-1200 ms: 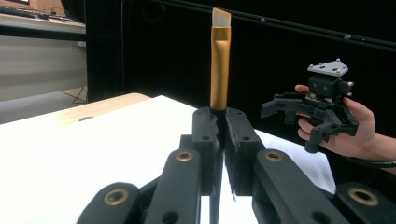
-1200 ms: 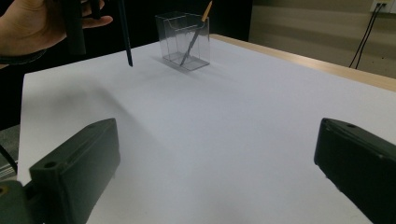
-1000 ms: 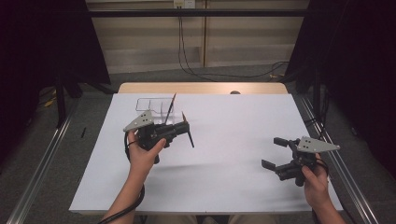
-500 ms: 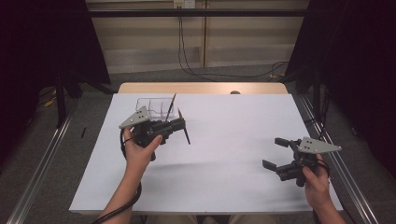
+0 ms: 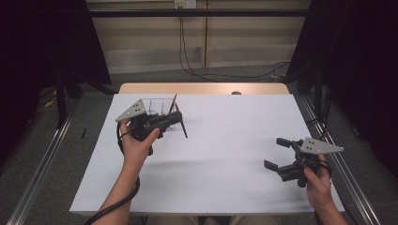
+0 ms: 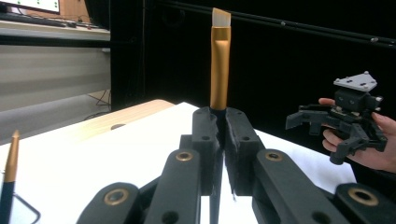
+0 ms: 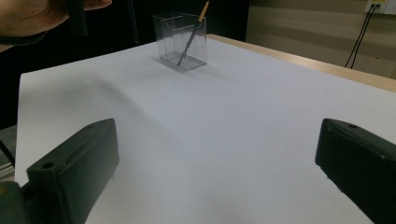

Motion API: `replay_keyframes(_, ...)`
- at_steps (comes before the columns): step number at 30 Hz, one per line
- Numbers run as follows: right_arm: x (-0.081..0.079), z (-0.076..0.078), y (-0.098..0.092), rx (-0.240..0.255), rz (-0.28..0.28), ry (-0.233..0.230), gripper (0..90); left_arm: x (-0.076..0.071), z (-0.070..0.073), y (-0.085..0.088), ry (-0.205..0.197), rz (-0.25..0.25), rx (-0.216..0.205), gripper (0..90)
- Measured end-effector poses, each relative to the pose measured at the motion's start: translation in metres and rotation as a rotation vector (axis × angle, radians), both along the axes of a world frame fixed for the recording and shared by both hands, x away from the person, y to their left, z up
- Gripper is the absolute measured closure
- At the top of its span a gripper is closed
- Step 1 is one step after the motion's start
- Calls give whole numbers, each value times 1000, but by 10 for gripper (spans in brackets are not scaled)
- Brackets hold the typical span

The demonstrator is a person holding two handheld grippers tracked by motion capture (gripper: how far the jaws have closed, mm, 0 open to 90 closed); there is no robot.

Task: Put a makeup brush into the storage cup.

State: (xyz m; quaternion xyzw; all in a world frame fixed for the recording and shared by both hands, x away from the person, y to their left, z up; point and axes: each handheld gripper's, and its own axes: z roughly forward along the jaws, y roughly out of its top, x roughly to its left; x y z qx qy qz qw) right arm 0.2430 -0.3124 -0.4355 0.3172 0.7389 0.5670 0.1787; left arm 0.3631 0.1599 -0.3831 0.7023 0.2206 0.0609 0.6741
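Left hand-held gripper (image 6: pixel 219 122) clamps brush (image 6: pixel 219 65); bristles up.

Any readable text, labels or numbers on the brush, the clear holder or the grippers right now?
None can be read.
Brush in the left gripper: plain gold ferrule, no print.
Clear holder: no label.
Right gripper: plain grey plate, no markings.
Bright panel at the left gripper view's top corner: green marks too blurred to read.

A large white paper sheet (image 5: pixel 220 150) covers a light wooden table (image 5: pixel 202 88). Behind the table, 2 black cables (image 5: pixel 192 51) hang down a beige wall from a white socket (image 5: pixel 184 3) to the grey floor.
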Motion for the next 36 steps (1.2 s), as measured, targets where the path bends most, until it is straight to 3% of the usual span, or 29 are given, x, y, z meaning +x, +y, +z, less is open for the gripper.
replay_keyframes(36,-1,1,0,7,6,-7,0,34,24,8,-9,78,51,837)
